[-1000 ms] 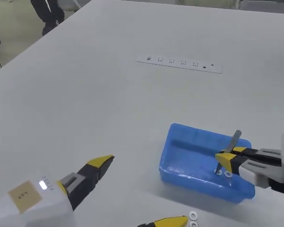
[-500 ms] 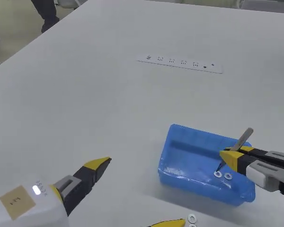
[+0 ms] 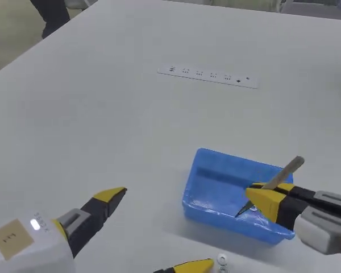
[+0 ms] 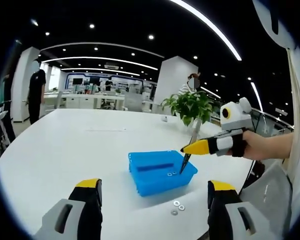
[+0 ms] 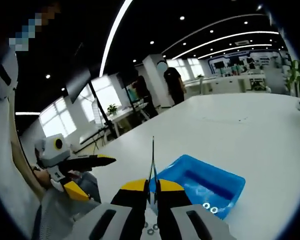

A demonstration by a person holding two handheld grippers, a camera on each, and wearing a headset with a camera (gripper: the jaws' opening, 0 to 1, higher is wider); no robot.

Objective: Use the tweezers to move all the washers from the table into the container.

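right gripper, jaws clamped on the tweezers, has drawn back from two washers inside the blue container. that drop looks done. three loose washers wait on the tabletop just beside the container. left gripper jaws apart.

No readable text or labels.

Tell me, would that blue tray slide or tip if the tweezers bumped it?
Probably slide: the blue tray looks like thin plastic, so likely light, on a smooth white table. Tipping seems unlikely, since it is low and wide. The two washers inside add little weight.
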